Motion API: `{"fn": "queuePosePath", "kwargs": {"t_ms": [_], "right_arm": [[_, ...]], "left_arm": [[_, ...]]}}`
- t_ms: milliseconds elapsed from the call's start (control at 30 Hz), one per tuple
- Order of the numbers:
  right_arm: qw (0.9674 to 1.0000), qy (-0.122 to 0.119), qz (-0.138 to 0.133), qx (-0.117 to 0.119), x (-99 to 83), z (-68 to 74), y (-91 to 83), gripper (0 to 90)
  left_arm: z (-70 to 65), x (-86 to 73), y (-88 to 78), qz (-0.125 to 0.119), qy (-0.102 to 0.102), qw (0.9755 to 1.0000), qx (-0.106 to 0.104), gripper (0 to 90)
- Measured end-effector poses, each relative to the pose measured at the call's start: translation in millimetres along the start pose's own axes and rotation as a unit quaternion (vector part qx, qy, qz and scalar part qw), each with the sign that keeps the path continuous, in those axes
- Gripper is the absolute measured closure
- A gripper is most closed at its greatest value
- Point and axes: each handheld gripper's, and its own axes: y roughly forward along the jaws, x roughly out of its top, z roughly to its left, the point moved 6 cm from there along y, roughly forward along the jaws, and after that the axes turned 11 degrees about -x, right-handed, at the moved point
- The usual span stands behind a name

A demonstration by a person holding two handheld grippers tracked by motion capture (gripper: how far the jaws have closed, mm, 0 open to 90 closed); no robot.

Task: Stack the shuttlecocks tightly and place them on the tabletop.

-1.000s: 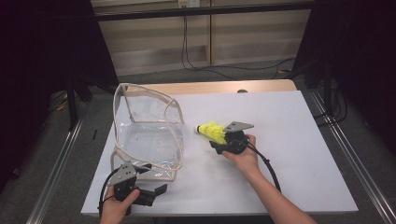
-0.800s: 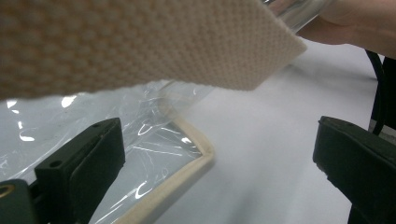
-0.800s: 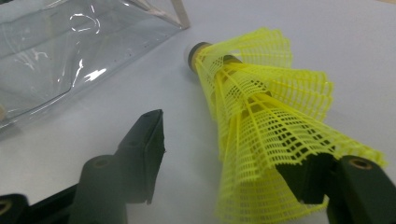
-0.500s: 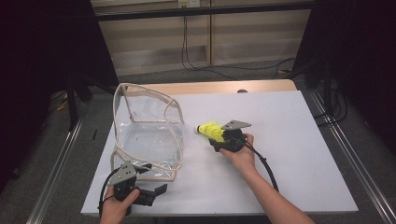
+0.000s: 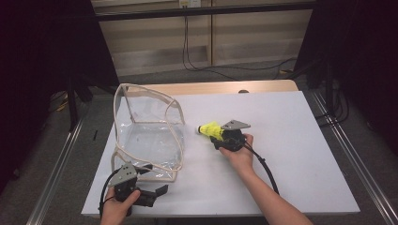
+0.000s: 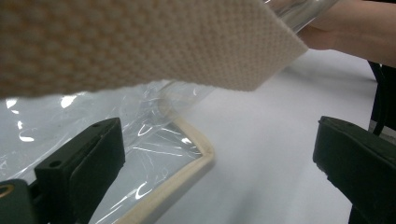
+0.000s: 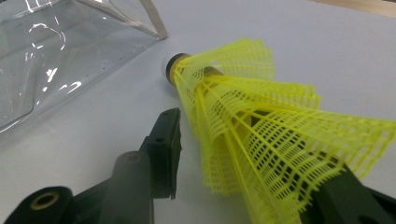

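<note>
On the white table (image 5: 300, 140), one yellow shuttlecock (image 5: 210, 130) lies between the right gripper's (image 5: 219, 136) closing jaws, one clear bag (image 5: 148, 136) beside the wide-open left gripper (image 5: 155, 191).

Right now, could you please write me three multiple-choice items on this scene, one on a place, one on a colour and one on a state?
1. Where does the shuttlecock lie?
A. inside the clear bag
B. on the white table, to the right of the clear bag
C. on the floor

2. What colour is the shuttlecock's skirt?
A. yellow
B. red
C. blue

3. How do the jaws of the left tool stand?
A. clamped on the shuttlecock
C. clamped on a cable
B. apart, pressing on nothing, with the bag's corner between them

Answers:
1 B: the high view shows it on the white table, beside the clear bag, between the jaws of the right tool.
2 A: the right gripper view shows a yellow mesh skirt.
3 B: the left gripper view shows both jaws wide apart, with the corner trim lying untouched between them.
</note>
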Motion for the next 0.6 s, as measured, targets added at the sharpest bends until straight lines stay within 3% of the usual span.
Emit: {"fn": "queuePosePath", "kwargs": {"t_ms": [233,333,600], "right_arm": [[0.9998,-0.012,-0.003,-0.014,3.2,3.1,5.2,65.0],[0.9999,-0.015,-0.004,-0.008,3.8,2.0,5.2,77.7],[0.9997,-0.017,0.006,0.015,2.7,0.6,-0.8,80.7]], "left_arm": [[0.3,0.1,0.3,-0.002,0.0,1.0,-0.001,2.3],[0.4,-0.5,0.2,0.001,-0.001,1.0,-0.002,2.3],[0.4,-0.5,0.1,0.001,-0.001,1.0,-0.001,2.3]]}}
